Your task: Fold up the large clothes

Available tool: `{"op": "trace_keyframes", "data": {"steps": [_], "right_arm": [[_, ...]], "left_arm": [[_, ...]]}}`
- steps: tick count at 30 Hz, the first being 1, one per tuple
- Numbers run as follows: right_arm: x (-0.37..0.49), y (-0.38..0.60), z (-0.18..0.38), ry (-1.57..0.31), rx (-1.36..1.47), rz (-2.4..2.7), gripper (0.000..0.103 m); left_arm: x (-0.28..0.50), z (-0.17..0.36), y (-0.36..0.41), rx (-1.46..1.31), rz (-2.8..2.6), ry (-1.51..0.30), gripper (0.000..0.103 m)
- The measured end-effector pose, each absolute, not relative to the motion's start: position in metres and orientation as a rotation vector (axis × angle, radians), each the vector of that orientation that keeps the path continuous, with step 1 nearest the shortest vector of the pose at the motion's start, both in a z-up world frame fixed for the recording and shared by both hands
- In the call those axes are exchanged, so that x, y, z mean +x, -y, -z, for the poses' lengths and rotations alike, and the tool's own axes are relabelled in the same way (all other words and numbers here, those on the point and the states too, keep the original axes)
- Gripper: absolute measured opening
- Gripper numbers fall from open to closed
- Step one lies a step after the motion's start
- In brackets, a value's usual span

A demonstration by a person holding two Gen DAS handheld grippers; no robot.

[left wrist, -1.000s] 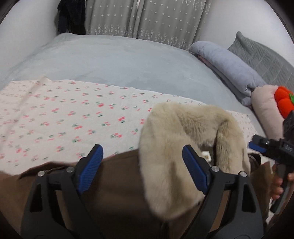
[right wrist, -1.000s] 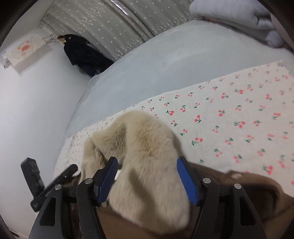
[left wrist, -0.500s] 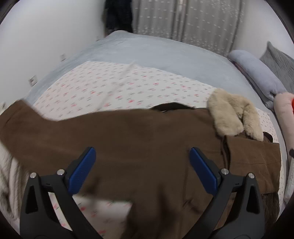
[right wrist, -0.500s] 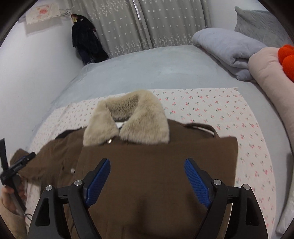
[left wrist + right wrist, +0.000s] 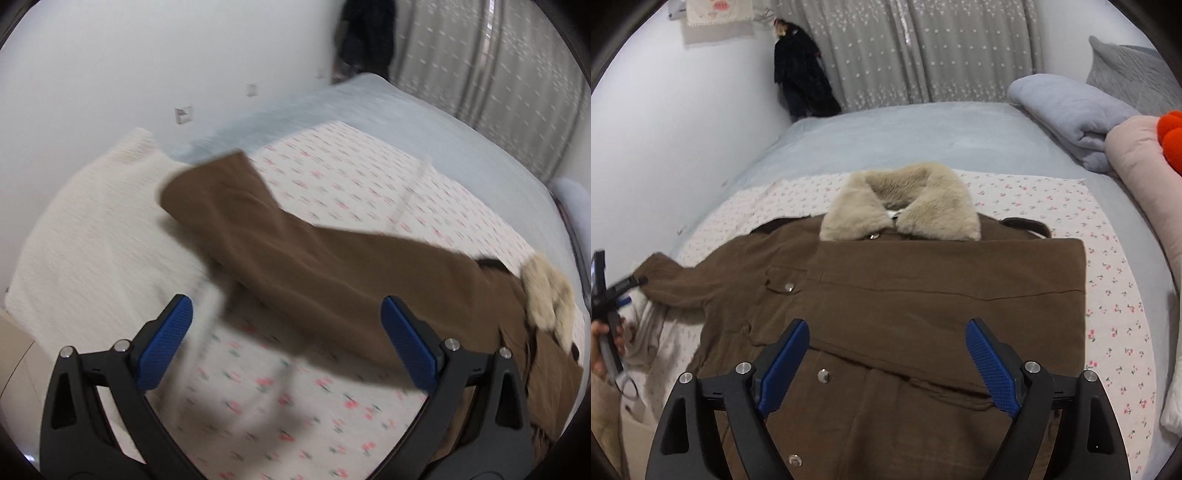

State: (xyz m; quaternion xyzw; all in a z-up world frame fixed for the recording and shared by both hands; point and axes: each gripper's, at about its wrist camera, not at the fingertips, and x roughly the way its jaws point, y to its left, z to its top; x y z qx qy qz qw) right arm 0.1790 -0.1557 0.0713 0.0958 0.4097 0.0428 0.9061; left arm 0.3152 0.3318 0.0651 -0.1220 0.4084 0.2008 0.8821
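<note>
— Where do we find the brown jacket [image 5: 923,295]?

— It lies flat on the cherry-print sheet [image 5: 1115,295], front up, with its fur collar [image 5: 905,206] at twelve o'clock in our right wrist view. The side of it toward three o'clock is folded in to a straight edge. The sleeve [image 5: 258,236] on the other side stretches out toward nine o'clock; in our left wrist view that sleeve runs from the collar at three o'clock up to about eleven, its cuff end resting on a cream knitted garment [image 5: 92,236].

— And our grippers?

— Our right gripper [image 5: 886,362] hovers over the jacket's lower front, its blue pads [image 5: 990,369] wide apart. Its jaws have just been opening, and they press on nothing. Our left gripper [image 5: 284,339] is spread just as wide above the sheet, the sleeve passing beyond its tips at one o'clock, with nothing gripped. That view is blurred.

— Anything else around us?

— A folded grey blanket [image 5: 1071,110] at two o'clock, a dark garment [image 5: 801,81] hanging by the curtain [image 5: 923,55] at eleven, and a hand [image 5: 602,347] on the left gripper's handle at nine.
</note>
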Motion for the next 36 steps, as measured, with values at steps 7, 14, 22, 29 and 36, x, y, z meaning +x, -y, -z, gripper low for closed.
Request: {"op": "trace_keyframes", "data": {"steps": [7,14,22,29,36], "right_arm": [[0.187,0.150,-0.062,-0.853,0.152,-0.086,0.089],[0.191,0.163,-0.053,-0.872,0.187,-0.062,0.089],[0.190,0.179,-0.051,-0.870,0.244,-0.048,0.089],[0.188,0.188,-0.054,-0.852,0.307,-0.066,0.089],[0.185,0.207,-0.052,-0.845,0.352,-0.047,0.089]], "left_arm": [[0.339,-0.051,-0.390,-0.373,-0.524,-0.851,0.094],[0.348,-0.038,-0.424,-0.542,-0.594,-0.800,0.011],[0.337,-0.127,-0.326,-0.397,-0.361,-0.498,0.007],[0.323,-0.198,-0.192,-0.294,0.021,-0.365,0.007],[0.305,-0.205,-0.052,-0.200,0.360,-0.389,0.007]]}}
